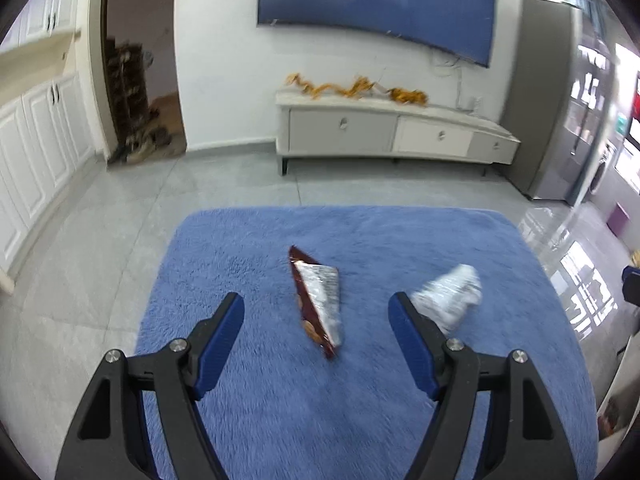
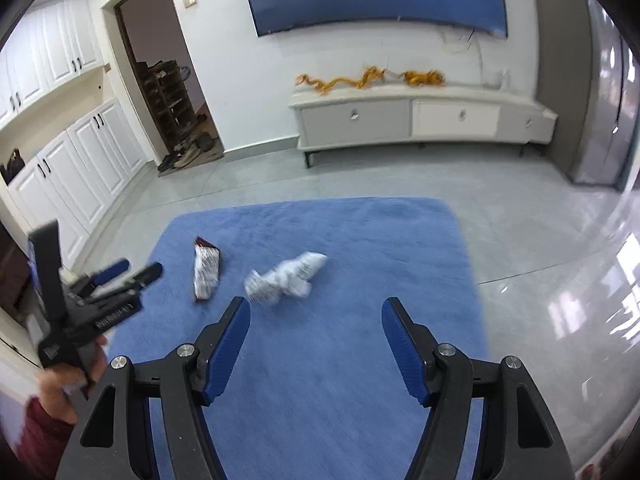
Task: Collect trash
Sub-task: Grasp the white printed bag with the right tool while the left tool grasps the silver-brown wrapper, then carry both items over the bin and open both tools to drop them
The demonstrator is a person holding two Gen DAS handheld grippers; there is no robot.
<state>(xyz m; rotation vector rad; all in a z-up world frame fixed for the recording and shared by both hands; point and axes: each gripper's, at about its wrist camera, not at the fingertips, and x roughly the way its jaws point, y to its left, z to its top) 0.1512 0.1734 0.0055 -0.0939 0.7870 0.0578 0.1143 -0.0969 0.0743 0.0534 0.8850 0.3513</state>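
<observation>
Two pieces of trash lie on a blue rug (image 1: pixel 280 400) (image 2: pixel 360 240). One is a flattened dark red and silver snack wrapper (image 1: pixel 318 300) (image 2: pixel 206 270). The other is a crumpled white and silver wrapper (image 1: pixel 450 294) (image 2: pixel 286 278). My left gripper (image 1: pixel 316 308) hovers open above the rug, the red wrapper lying between its blue fingers but lower down and untouched. The left gripper (image 2: pixel 138 272) also shows at the left edge of the right wrist view, held by a hand. My right gripper (image 2: pixel 316 312) is open and empty, just short of the crumpled wrapper.
A low white TV cabinet (image 1: pixel 392 132) (image 2: pixel 420 120) stands against the far wall under a big blue screen (image 1: pixel 376 8). White cupboards (image 2: pixel 80 152) line the left side. A doorway (image 1: pixel 140 72) shows shoes. Grey tiled floor (image 1: pixel 100 248) surrounds the rug.
</observation>
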